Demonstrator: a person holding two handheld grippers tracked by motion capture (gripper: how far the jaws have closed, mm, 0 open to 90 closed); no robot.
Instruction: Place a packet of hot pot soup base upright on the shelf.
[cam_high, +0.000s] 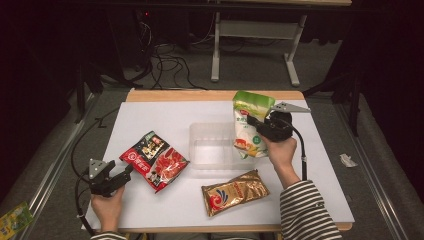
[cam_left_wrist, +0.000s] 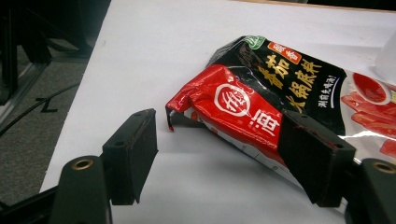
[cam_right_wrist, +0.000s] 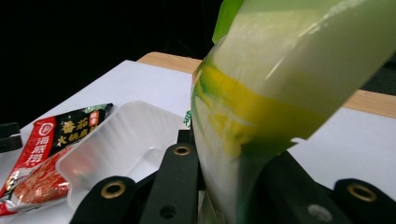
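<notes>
right gripper (cam_high: 257, 126) clamped on green-white pouch (cam_high: 251, 125), held upright just off the clear tray's (cam_high: 212, 145) 3 o'clock rim, likely for dropping in. left gripper (cam_high: 125, 172) jaws apart at 9 o'clock, aimed at red packet (cam_high: 155, 160) flat on worktop (cam_high: 150, 120).

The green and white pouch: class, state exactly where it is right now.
In the high view the green and white pouch hangs clamped in the right gripper, at the right edge of the clear plastic tray.

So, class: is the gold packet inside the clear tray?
No, the gold packet lies on the table beside the clear tray.
</notes>
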